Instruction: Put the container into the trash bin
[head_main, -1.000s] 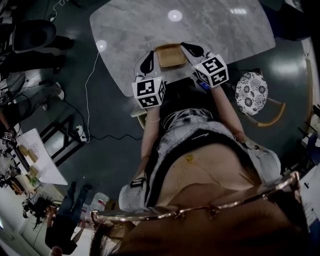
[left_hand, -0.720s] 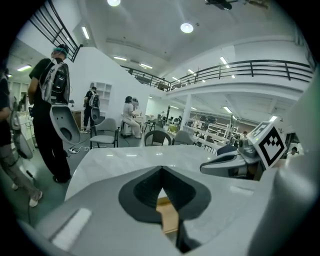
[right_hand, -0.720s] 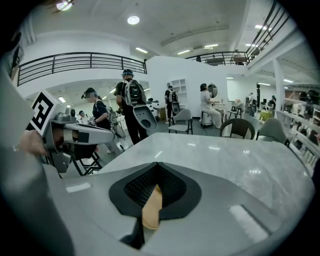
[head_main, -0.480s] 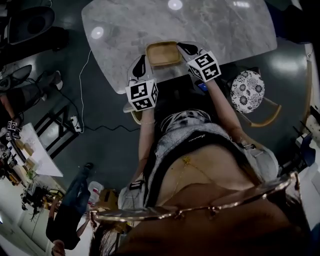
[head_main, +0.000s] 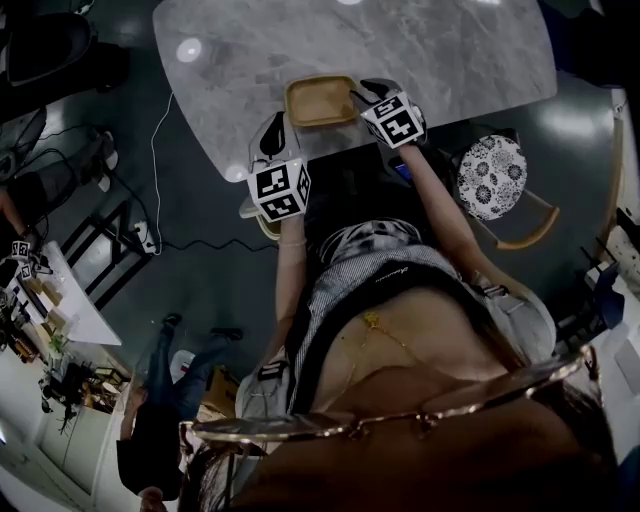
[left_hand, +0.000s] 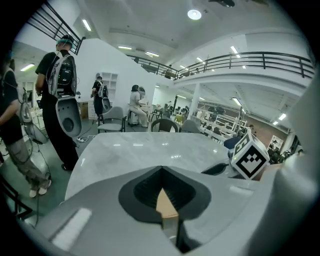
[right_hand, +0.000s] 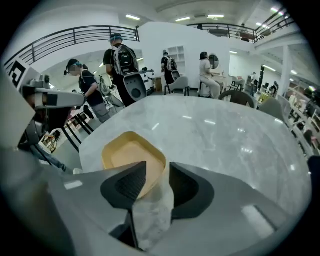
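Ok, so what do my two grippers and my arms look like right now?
Both the left gripper and right gripper have smooth light grey bodies with black ribbed pads, and each carries a white cube printed with black square markers. The right one's jaws are opening, the rim of the container in the gap. The forearms are sleeveless; pale sleeves start near the shoulders.

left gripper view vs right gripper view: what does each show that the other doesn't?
Left gripper view only: the left gripper shut on a thin tan edge of the container, seen edge-on.
Right gripper view only: the container's open tan inside, lying on the marble table, with one corner between the jaws of the right gripper, which are opening and not pressing it.
Both: the marble table and people standing beyond it.
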